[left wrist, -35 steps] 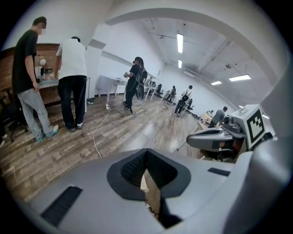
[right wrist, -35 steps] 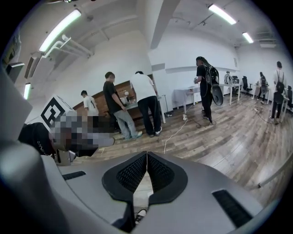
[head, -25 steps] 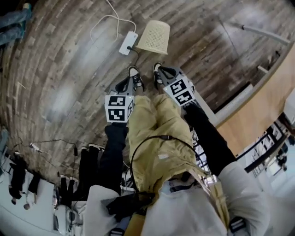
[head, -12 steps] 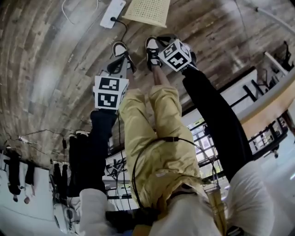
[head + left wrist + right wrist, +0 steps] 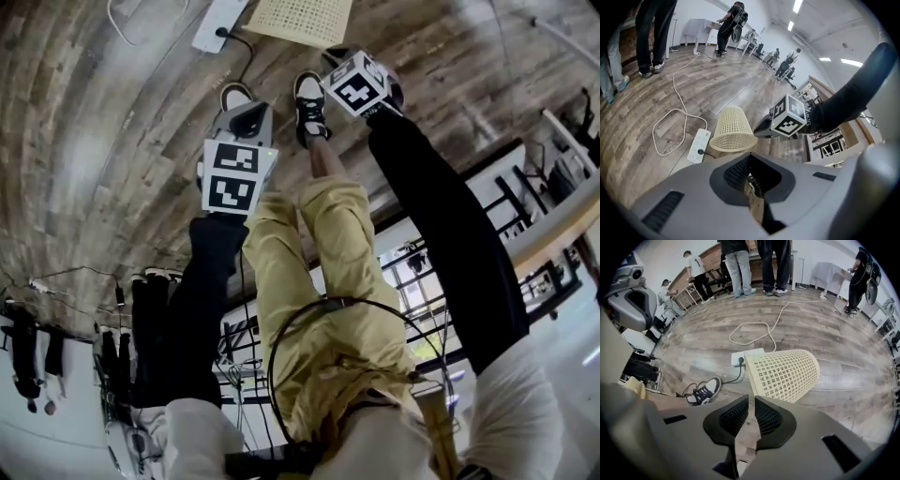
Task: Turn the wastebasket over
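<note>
The wastebasket (image 5: 300,14) is cream plastic mesh and sits on the wood floor just ahead of my shoes. It seems to lie on its side (image 5: 785,373), wide mouth toward me and narrow closed end away (image 5: 733,129). My right gripper (image 5: 750,401) hovers close to its rim, jaws drawn to a narrow slit with nothing between them; the left gripper view shows it (image 5: 764,129) right beside the basket. My left gripper (image 5: 754,161) hangs further back over my left foot, its jaws likewise nearly together and empty. In the head view only its cube and grey body (image 5: 244,122) show.
A white power strip (image 5: 698,145) lies just left of the basket, with a plug in it and a looped white cable (image 5: 670,126) beyond. My two shoes (image 5: 309,103) stand close behind the basket. Several people (image 5: 740,263) stand further off, and metal shelving (image 5: 450,272) runs along my right.
Both grippers have moved forward toward the basket, the right one furthest. The head view has dropped back, so the basket now sits at its top edge. The basket itself has not moved.
</note>
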### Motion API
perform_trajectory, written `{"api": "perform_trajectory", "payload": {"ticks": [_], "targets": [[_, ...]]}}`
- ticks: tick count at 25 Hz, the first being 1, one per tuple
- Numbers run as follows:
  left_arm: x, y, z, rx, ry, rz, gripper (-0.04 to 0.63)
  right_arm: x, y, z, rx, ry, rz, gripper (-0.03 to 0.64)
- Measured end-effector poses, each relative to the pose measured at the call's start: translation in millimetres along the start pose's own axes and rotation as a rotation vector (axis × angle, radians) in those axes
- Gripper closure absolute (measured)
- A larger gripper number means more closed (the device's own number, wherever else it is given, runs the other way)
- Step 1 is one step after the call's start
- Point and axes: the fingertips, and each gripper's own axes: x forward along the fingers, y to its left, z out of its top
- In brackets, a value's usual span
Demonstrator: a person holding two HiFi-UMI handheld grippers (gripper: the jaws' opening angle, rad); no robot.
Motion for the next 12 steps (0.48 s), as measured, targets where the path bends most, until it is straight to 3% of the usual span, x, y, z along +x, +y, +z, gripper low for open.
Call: {"api": "perform_trajectory", "payload": {"ticks": [3,6,10,12], "targets": [[15.9,8.3,-2.8,-0.013,0.010,0.008,0.594,17.0,-12.5,-2.1,-0.006,0.014,-0.043,0.525],[28.1,18.6,-3.7,-0.010,0.024,0.020,0.594,28.9,-16.6,-2.7,-0.029,0.032,-0.062,0.525],[34.6,29.3,0.8,-0.065,0.028,0.030,0.594,37.1,-19.0,-5.4,-0.061,0.061,-0.071,0.526],[35.4,32.0,7.0,-0.082,0.021,0.030,0.594,37.8,-21.6,-5.5,-0.092,0.079,-0.071,0.558]]}}
